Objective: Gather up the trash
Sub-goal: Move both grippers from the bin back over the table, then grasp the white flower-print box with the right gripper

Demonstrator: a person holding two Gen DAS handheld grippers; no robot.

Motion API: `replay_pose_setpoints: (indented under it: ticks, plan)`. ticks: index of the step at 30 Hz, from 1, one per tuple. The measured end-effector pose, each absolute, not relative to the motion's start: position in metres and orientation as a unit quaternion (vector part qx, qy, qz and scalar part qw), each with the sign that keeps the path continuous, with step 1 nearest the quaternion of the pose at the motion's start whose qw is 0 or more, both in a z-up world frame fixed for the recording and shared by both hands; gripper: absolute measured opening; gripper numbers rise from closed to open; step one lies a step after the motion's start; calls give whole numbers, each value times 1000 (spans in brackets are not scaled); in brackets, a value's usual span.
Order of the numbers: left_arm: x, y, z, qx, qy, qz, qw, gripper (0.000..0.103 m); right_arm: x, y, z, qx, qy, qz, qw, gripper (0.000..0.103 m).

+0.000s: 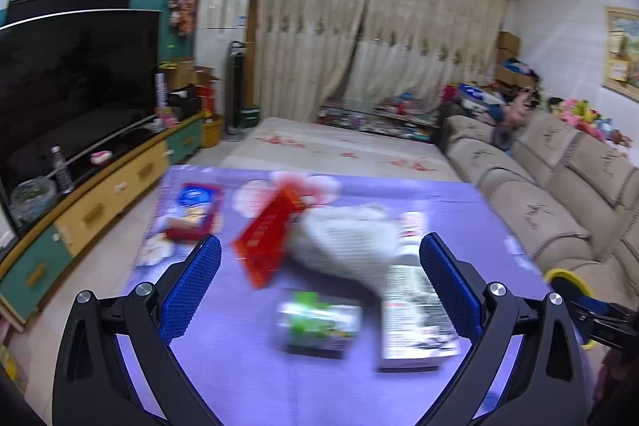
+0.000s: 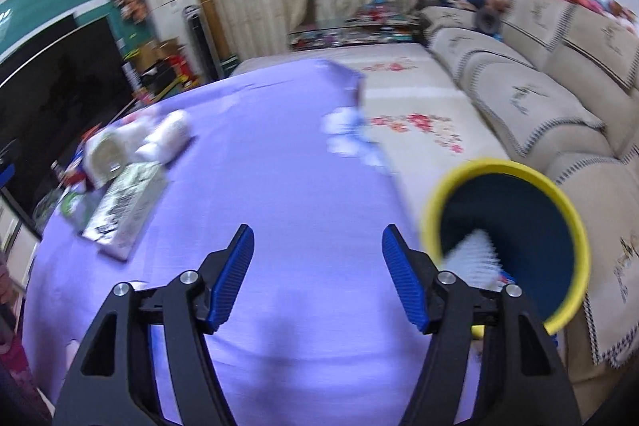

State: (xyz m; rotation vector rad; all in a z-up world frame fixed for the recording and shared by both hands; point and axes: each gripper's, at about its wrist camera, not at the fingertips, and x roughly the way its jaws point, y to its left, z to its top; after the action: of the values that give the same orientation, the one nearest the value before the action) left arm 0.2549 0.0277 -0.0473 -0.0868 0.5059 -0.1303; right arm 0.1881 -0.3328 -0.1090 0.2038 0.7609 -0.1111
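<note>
- Left gripper (image 1: 319,282) stood wide apart and empty; litter lay straight ahead on the purple worktop (image 1: 247,378): green packet (image 1: 319,322) nearest, printed box (image 1: 415,318) lengthwise beside it.
- Right gripper (image 2: 317,266) stood apart and empty, over bare cloth.
- Bin (image 2: 507,246) stood at its right, well apart from the litter.

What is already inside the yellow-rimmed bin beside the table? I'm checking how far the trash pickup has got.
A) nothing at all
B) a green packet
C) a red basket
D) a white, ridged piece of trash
D: in the right wrist view a white ridged piece lies inside the yellow-rimmed bin.
</note>
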Motion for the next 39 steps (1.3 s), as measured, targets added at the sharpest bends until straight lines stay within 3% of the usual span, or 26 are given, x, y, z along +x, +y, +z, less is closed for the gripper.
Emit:
replay_pose_setpoints:
  ticks: [6,17,37,39]
  plan:
    - [264,51,-75,-65,263,-27,962,98,215,-259,-107,90,373,2,924,83]
    - [263,50,-84,-75,257,-37,963,98,246,-160,-117,78,384,34,920,94]
    - [252,44,-84,-74,254,-43,963,98,280,-120,-153,46,436,3,899,94]
    - [253,43,-85,-73,255,-42,963,98,280,-122,-156,46,437,4,898,83]
